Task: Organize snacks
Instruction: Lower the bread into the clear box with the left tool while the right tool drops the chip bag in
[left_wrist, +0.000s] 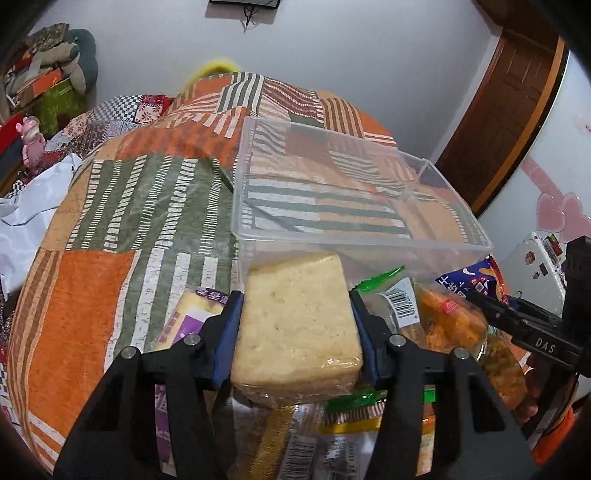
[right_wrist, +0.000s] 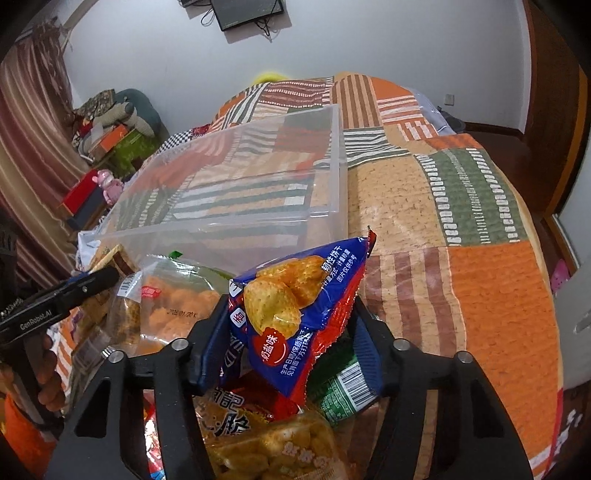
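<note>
My left gripper (left_wrist: 295, 317) is shut on a pale yellow wrapped cake slice (left_wrist: 295, 325), held above a pile of snack packets (left_wrist: 443, 325) just in front of a clear plastic bin (left_wrist: 332, 195). My right gripper (right_wrist: 291, 332) is shut on a blue and red cracker bag (right_wrist: 295, 317), held over the same pile (right_wrist: 173, 306) near the bin's (right_wrist: 236, 184) front edge. The bin looks empty. The right gripper shows at the right of the left wrist view (left_wrist: 532, 328). The left gripper shows at the left of the right wrist view (right_wrist: 92, 284).
Everything lies on a bed with an orange, green and striped patchwork cover (left_wrist: 110, 240). Boxes and stuffed toys (left_wrist: 48, 74) stand at the back left. A wooden door (left_wrist: 517, 110) is at the right. A wall screen (right_wrist: 247, 11) hangs behind.
</note>
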